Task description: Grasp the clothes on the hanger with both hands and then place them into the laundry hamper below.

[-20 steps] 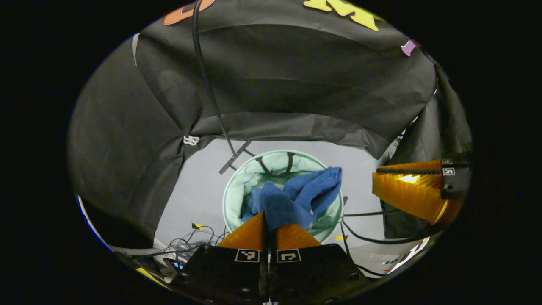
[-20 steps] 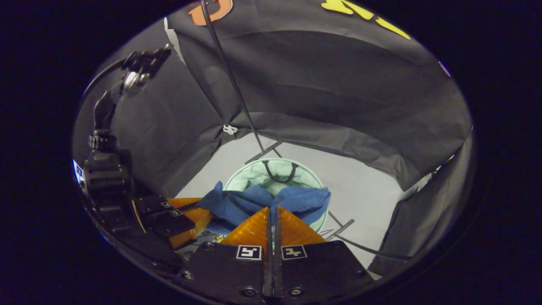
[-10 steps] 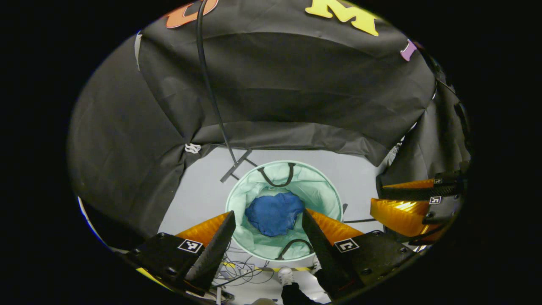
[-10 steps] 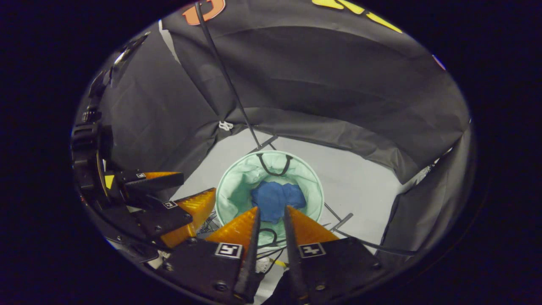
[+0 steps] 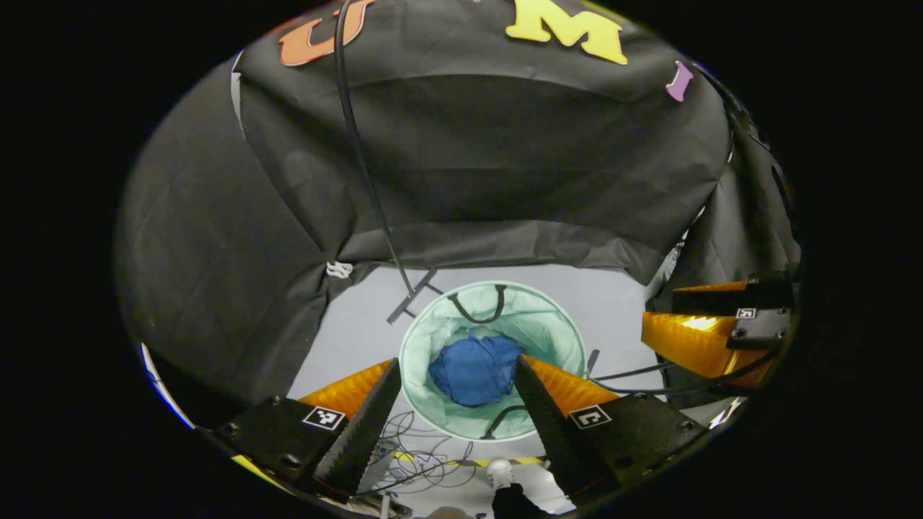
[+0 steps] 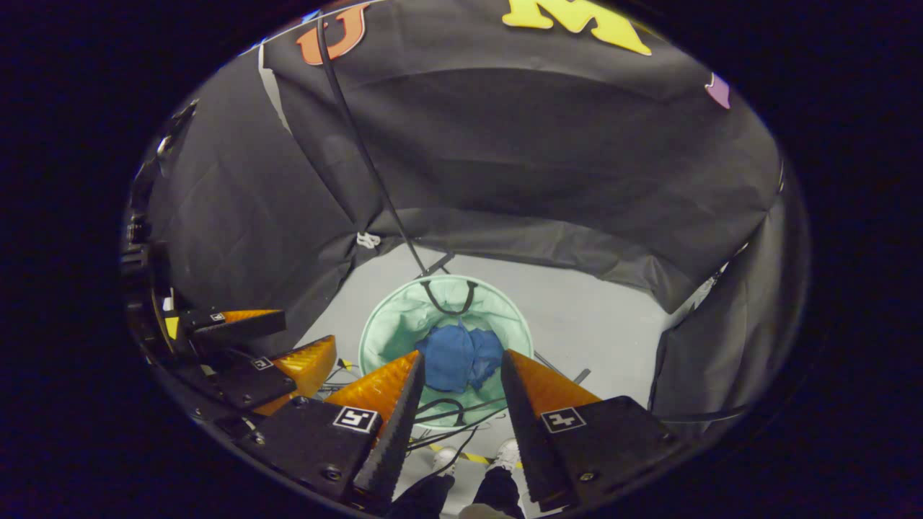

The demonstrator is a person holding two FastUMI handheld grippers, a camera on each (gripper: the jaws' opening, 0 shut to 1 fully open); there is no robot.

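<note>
Left gripper view, left claw (image 5: 458,393): jaws spread wide at bottom centre, gripping nothing.
Left gripper view, garment: crumpled blue cloth garment (image 5: 474,369) lies inside the round pale-green fabric laundry hamper (image 5: 420,339), lower centre, on the grey floor (image 5: 346,339).
Left gripper view, other claw: right claw (image 5: 710,328) at right edge; opening not readable here.
Right gripper view, right claw (image 6: 456,396): jaws well apart at bottom centre, empty.
Right gripper view, garment: blue heap in the hamper, centre frame.
Right gripper view, other claw: left claw at lower left, parted.
Handling (judgement): soft, light, limp; pinch a raised fold, not flat cloth.
Status (judgement): placement looks done.
</note>
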